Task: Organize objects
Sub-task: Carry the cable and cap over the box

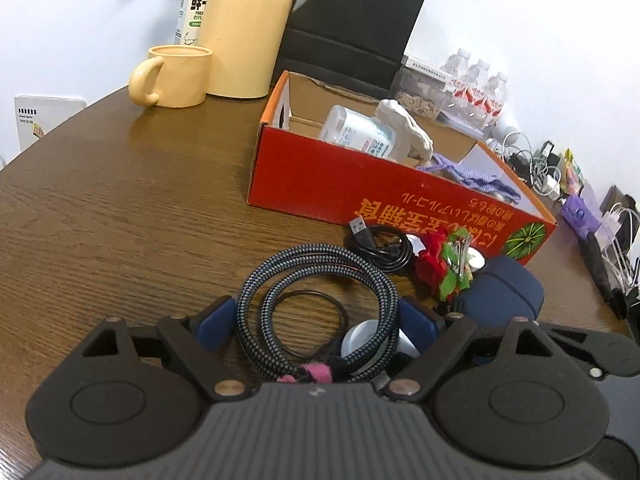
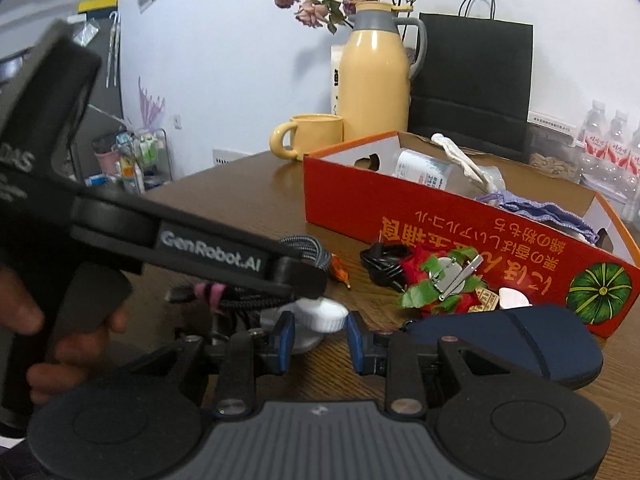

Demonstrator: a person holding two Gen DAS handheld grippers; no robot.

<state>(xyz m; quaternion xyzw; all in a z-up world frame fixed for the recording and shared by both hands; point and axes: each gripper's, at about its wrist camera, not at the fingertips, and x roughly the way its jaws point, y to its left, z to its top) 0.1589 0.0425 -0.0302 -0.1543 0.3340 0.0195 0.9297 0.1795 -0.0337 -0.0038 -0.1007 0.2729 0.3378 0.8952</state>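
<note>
A coiled braided cable (image 1: 316,308) with a pink tie lies on the wooden table between the wide-open fingers of my left gripper (image 1: 320,320), next to a white round charger (image 1: 360,340). My right gripper (image 2: 320,338) is open and empty, just in front of the white charger (image 2: 320,316). The left gripper's arm (image 2: 208,256) crosses the right wrist view over the cable (image 2: 304,248). A red cardboard box (image 1: 360,184) holds a white bottle (image 1: 360,130), a white cloth and a purple pouch (image 1: 476,176).
A black USB cable (image 1: 380,246), a red-and-green flower ornament (image 1: 444,264) and a navy case (image 1: 504,292) lie in front of the box. A yellow mug (image 1: 176,76), a yellow thermos (image 1: 248,28) and a black bag (image 1: 352,28) stand behind.
</note>
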